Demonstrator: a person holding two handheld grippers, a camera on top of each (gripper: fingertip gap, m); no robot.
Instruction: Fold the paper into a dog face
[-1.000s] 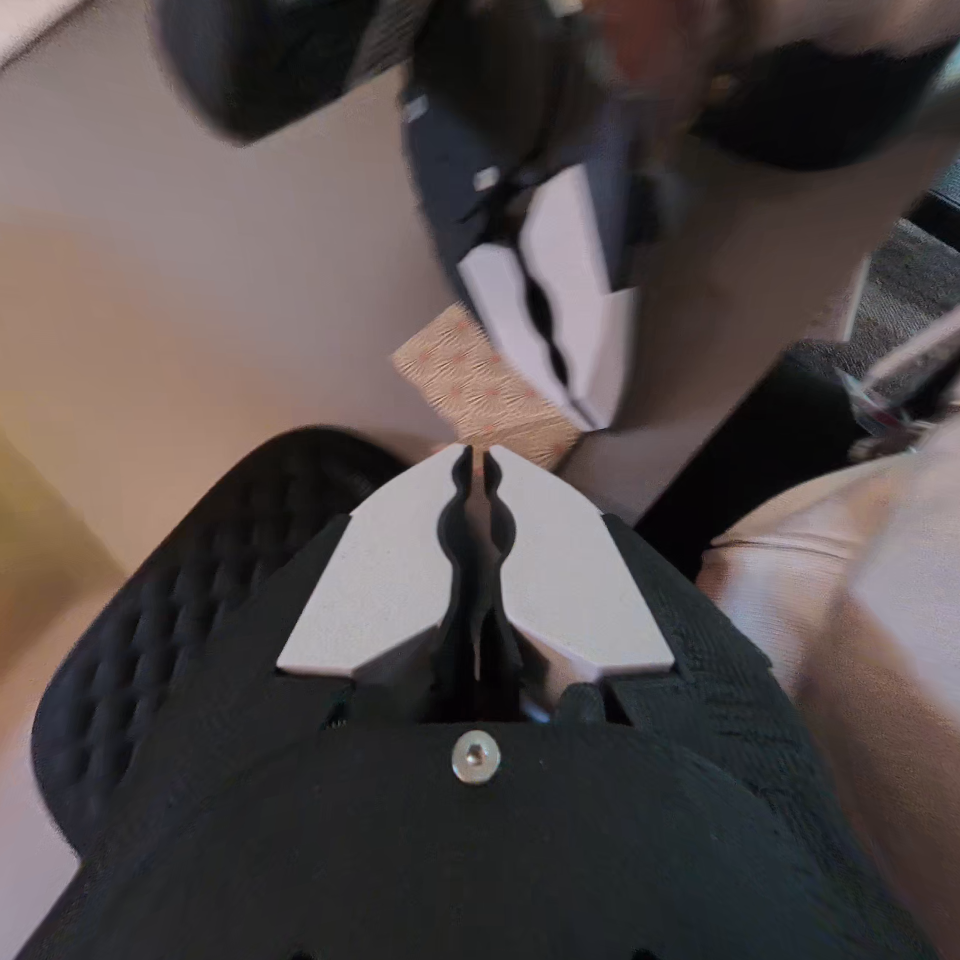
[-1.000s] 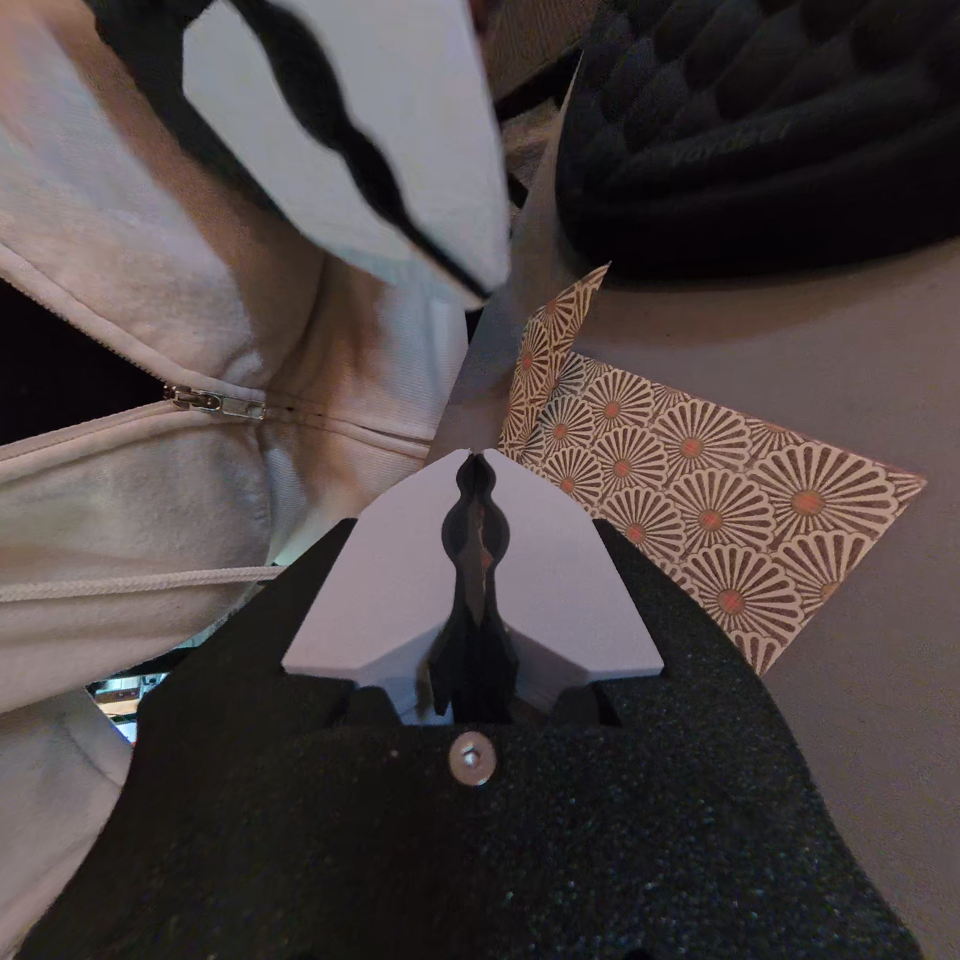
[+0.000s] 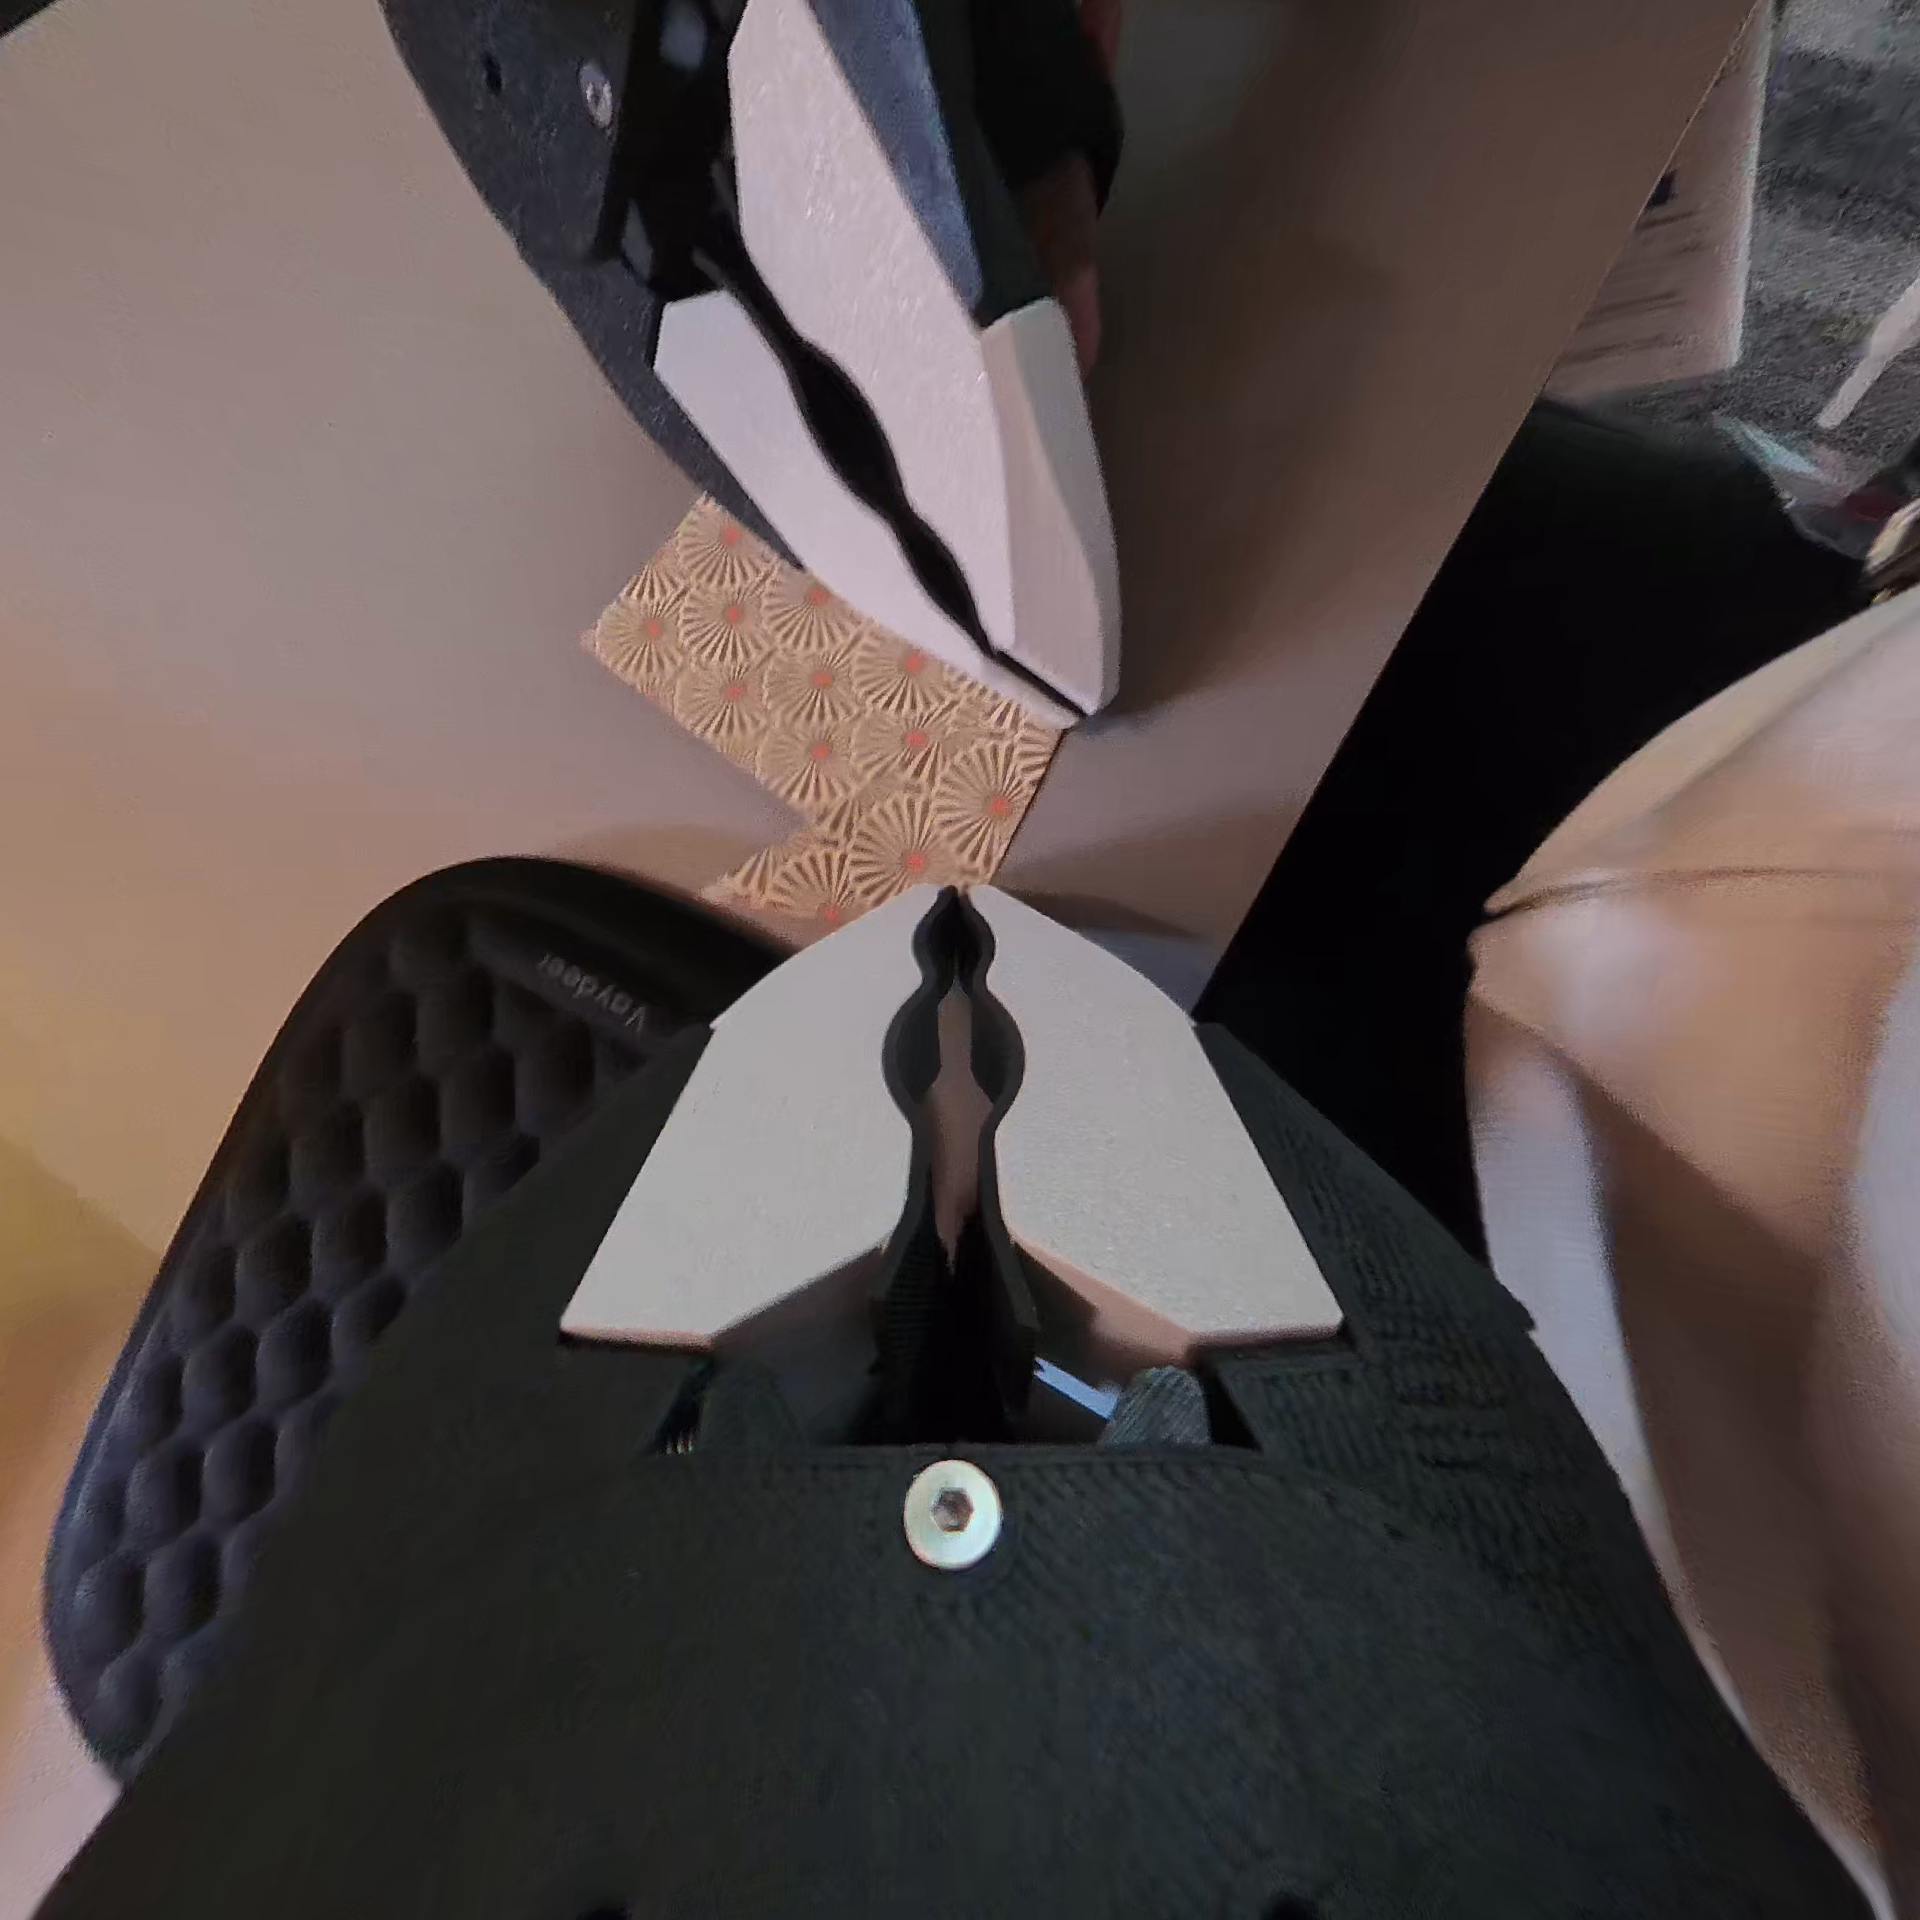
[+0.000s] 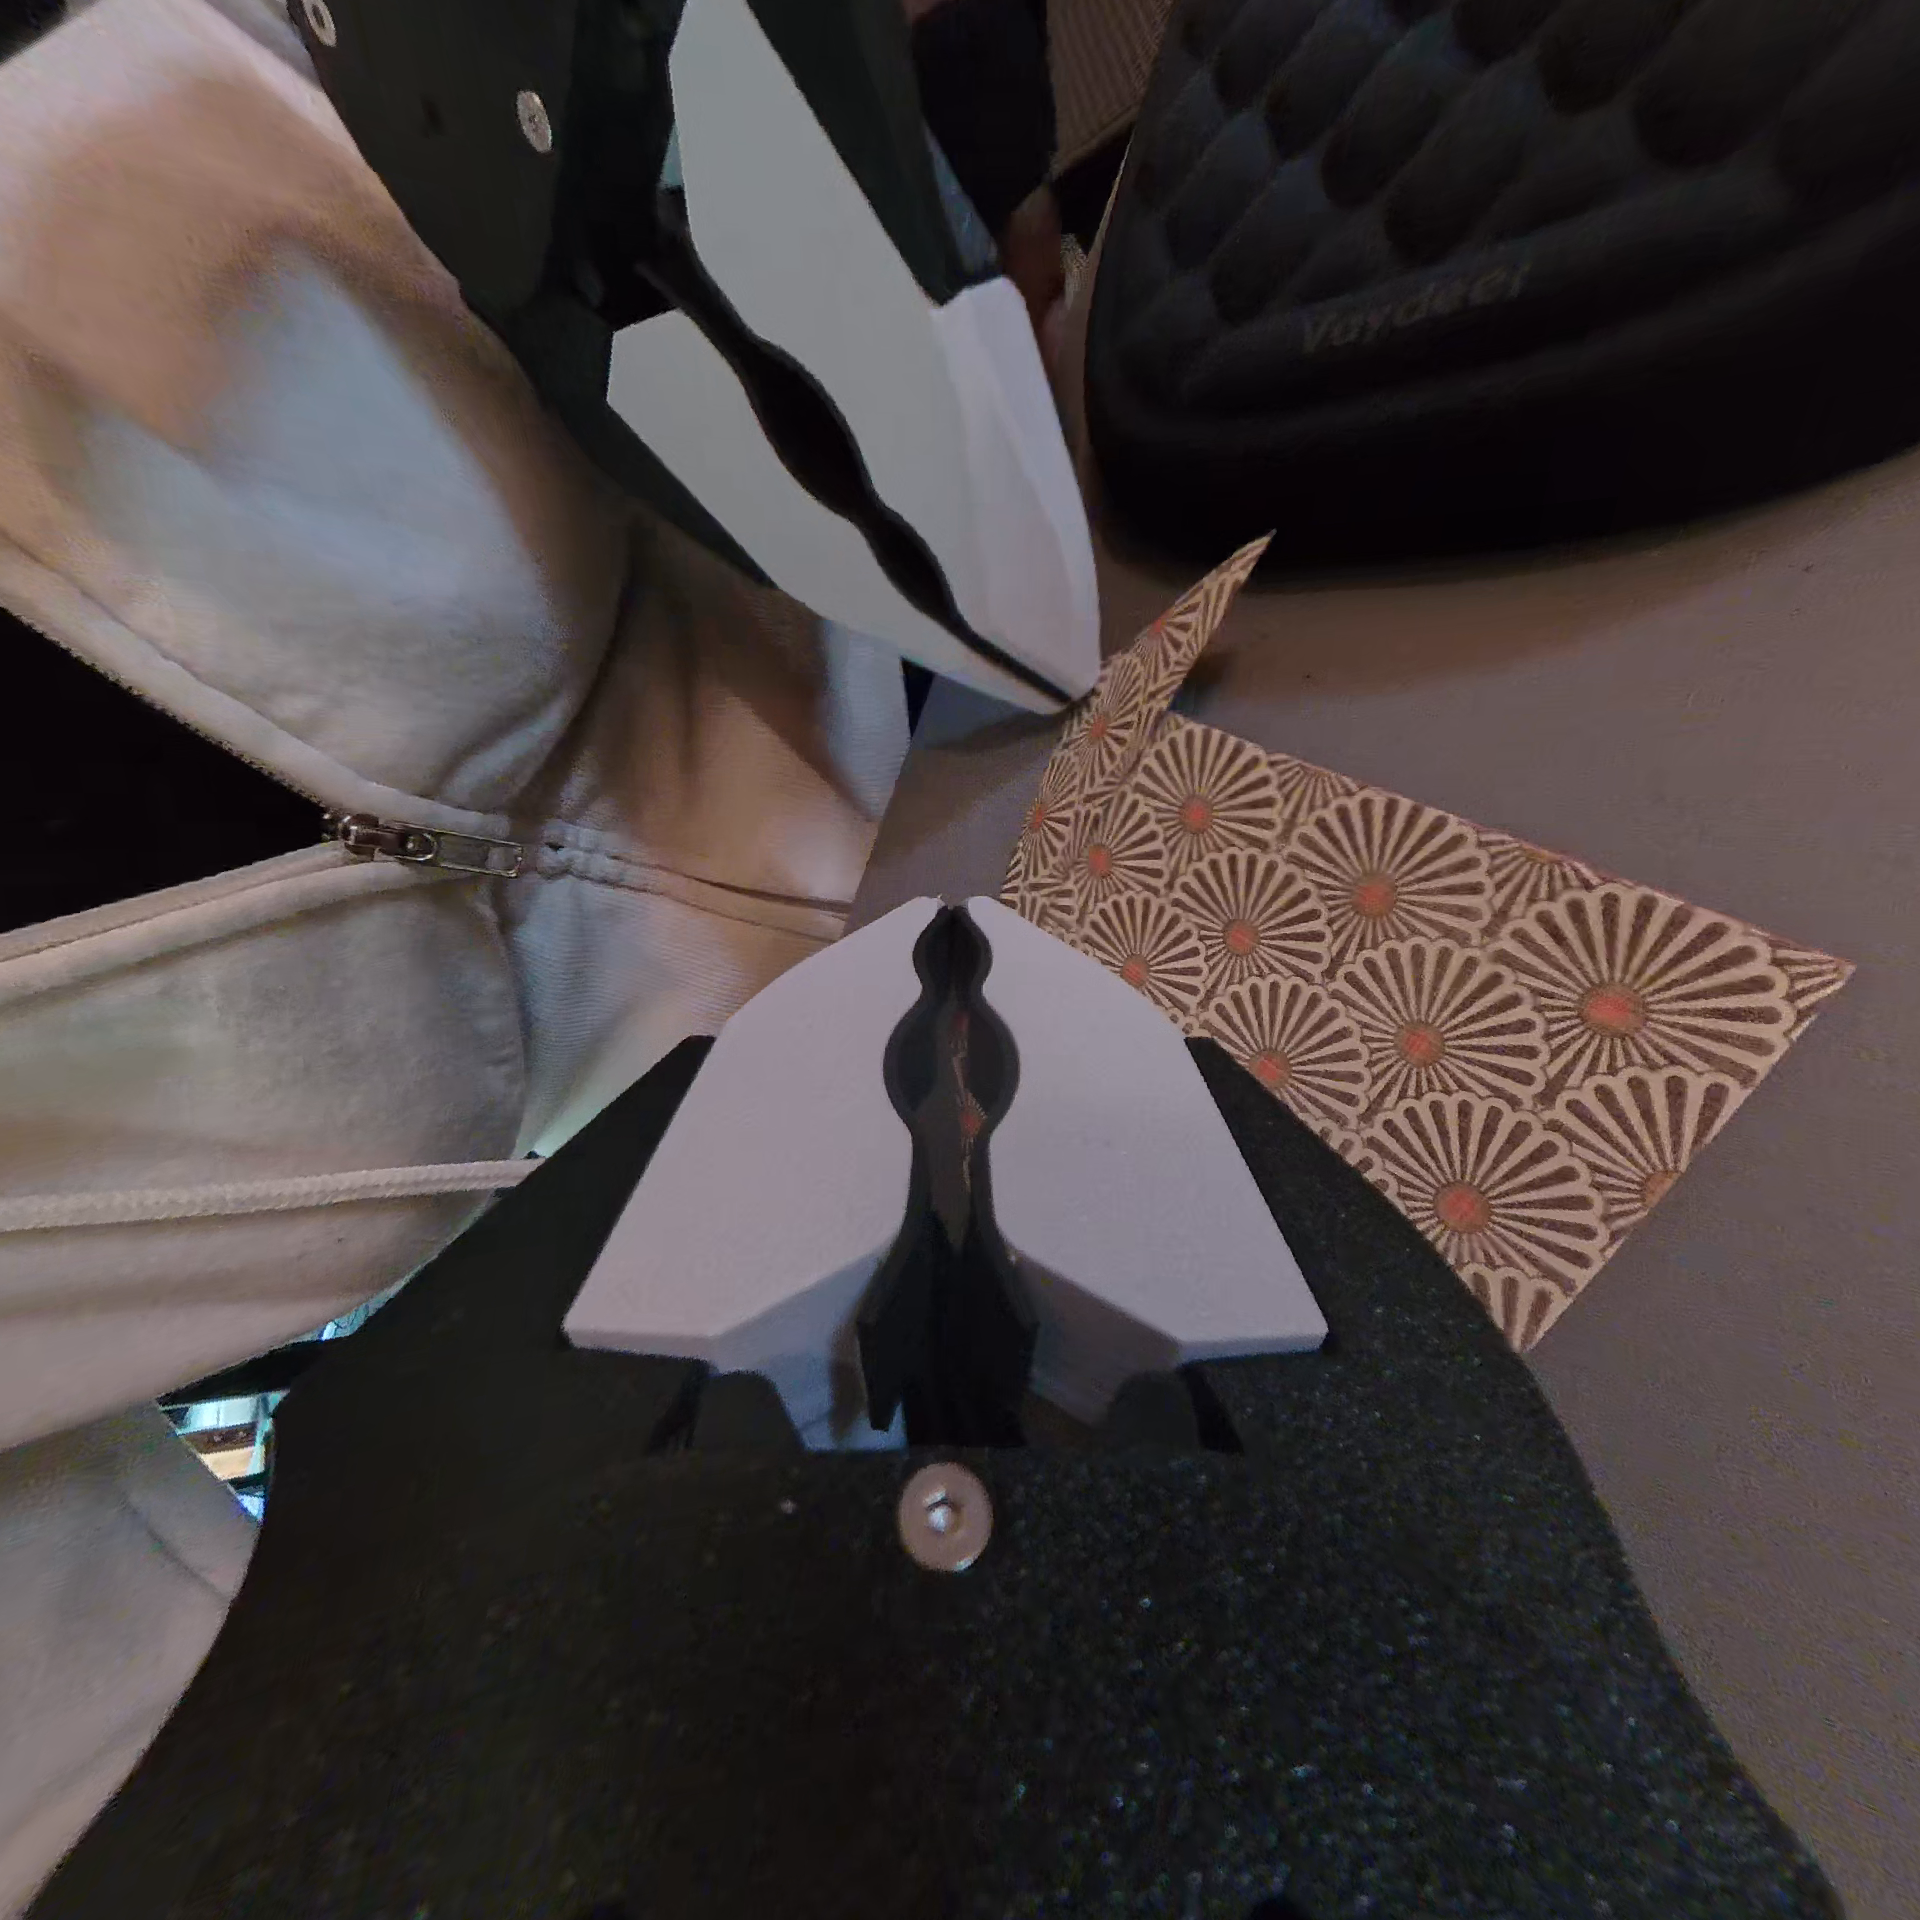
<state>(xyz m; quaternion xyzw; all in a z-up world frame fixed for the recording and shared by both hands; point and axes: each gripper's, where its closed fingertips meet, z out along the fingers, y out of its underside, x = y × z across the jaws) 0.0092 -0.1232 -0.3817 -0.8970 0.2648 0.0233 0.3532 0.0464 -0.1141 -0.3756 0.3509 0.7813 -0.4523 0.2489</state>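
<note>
The patterned paper [image 4: 1382, 997] is spread on the grey worktop [image 4: 1714, 1558], beside a black cushion [image 4: 1558, 260]. One folded corner is pinched by the clenched left tongs [image 3: 954, 902]. The right tongs [image 4: 951, 906] are closed on the paper's edge.

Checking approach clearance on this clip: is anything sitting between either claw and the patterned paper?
Nothing visible does. The left claw and right claw are both closed, each tip right at an edge of the paper. The black cushion lies beyond the paper on the table, beside its raised corner, not between.
</note>
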